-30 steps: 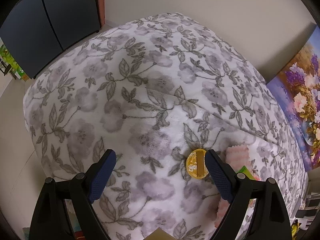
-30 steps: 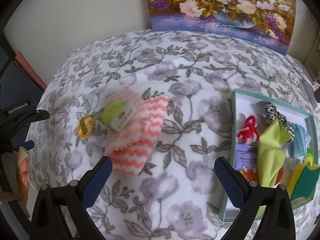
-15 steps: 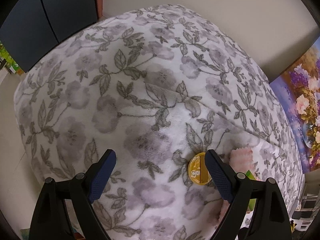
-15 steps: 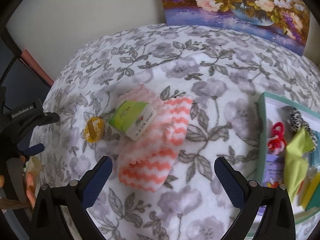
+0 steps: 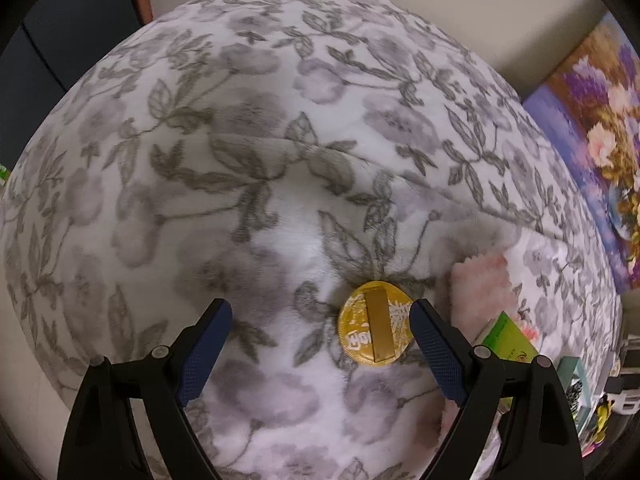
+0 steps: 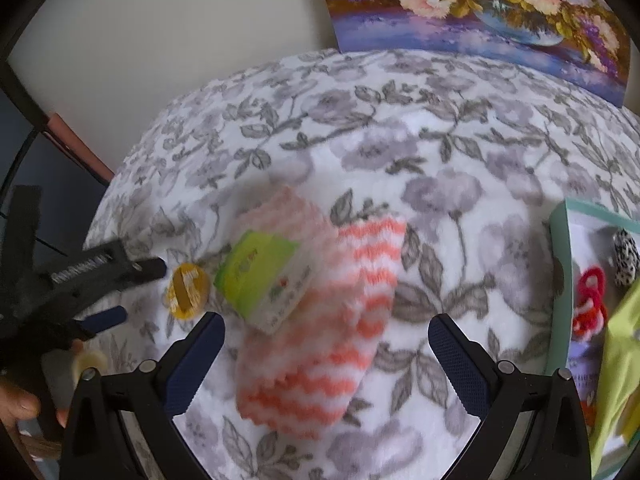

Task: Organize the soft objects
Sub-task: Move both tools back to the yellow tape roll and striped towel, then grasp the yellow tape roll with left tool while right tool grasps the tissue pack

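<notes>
Several soft items already fill the teal box (image 6: pixel 560 264) at right, while the round gold foil packet (image 5: pixel 375 329), green carton (image 6: pixel 266 280) and coral-striped fluffy cloth (image 6: pixel 320 340) remain on the floral blanket (image 6: pixel 400 140), left gripper (image 5: pixel 320 332) and right gripper (image 6: pixel 326 354) both spread, empty.

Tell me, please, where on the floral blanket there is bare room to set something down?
The blanket lies bare between the striped cloth and the painting, and between that cloth and the teal box. Left of the gold disc, the left-wrist view also shows it bare. The disc, green packet and cloth crowd together.
</notes>
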Tool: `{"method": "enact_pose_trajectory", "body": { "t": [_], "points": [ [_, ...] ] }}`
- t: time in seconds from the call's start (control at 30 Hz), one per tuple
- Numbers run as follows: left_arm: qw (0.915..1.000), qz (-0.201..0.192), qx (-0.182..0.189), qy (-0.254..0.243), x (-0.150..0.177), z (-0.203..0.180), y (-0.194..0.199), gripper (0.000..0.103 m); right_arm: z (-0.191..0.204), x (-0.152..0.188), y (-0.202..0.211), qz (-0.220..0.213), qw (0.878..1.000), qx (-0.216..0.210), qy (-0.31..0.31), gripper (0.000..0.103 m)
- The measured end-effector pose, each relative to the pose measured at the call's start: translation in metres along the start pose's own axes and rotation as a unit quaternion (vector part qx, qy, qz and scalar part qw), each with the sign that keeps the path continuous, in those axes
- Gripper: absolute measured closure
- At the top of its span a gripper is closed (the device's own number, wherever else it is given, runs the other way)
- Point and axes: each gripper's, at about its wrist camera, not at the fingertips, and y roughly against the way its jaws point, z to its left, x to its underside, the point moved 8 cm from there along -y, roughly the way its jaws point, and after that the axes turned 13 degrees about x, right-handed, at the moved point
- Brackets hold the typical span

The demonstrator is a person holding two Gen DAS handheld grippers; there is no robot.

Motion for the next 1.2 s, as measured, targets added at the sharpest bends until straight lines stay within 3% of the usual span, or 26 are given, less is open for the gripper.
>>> {"method": "enact_pose_trajectory", "body": {
  "t": [0.13, 0.3, 0.5, 0.63, 0.73, 0.9, 0.93, 1.2],
  "points": [
    [0.9999, 0.013, 0.003, 0.002, 0.002, -0.003, -0.008, 0.012, 0.008, -0.010, 0.003, -0.023, 1.000, -0.002, 0.021, 0.001],
    [0.9997, 0.024, 0.003, 0.002, 0.004, -0.005, -0.018, 0.012, 0.016, -0.015, 0.002, -0.030, 0.999, -0.015, 0.022, 0.014],
    [0.9995, 0.030, 0.000, 0.007, 0.011, -0.008, -0.028, 0.013, 0.019, -0.015, -0.003, -0.027, 0.999, -0.031, 0.017, 0.036],
    [0.9996, 0.026, 0.002, 0.008, 0.013, -0.011, -0.038, 0.018, 0.021, -0.016, -0.003, -0.028, 0.998, -0.048, 0.009, 0.058],
    [0.9998, 0.020, 0.006, 0.002, 0.015, -0.016, -0.039, 0.027, 0.020, -0.017, -0.001, -0.031, 0.998, -0.055, 0.005, 0.064],
    [0.9994, 0.015, 0.027, -0.016, 0.017, -0.033, -0.040, 0.053, 0.017, -0.018, 0.001, -0.028, 0.997, -0.067, -0.007, 0.070],
    [0.9991, 0.014, 0.034, -0.019, 0.018, -0.037, -0.041, 0.063, 0.016, -0.019, 0.002, -0.028, 0.997, -0.069, -0.009, 0.072],
    [0.9990, 0.000, 0.040, -0.021, 0.017, -0.046, -0.034, 0.077, 0.008, -0.021, 0.010, -0.026, 0.995, -0.093, -0.027, 0.078]
  ]
}}
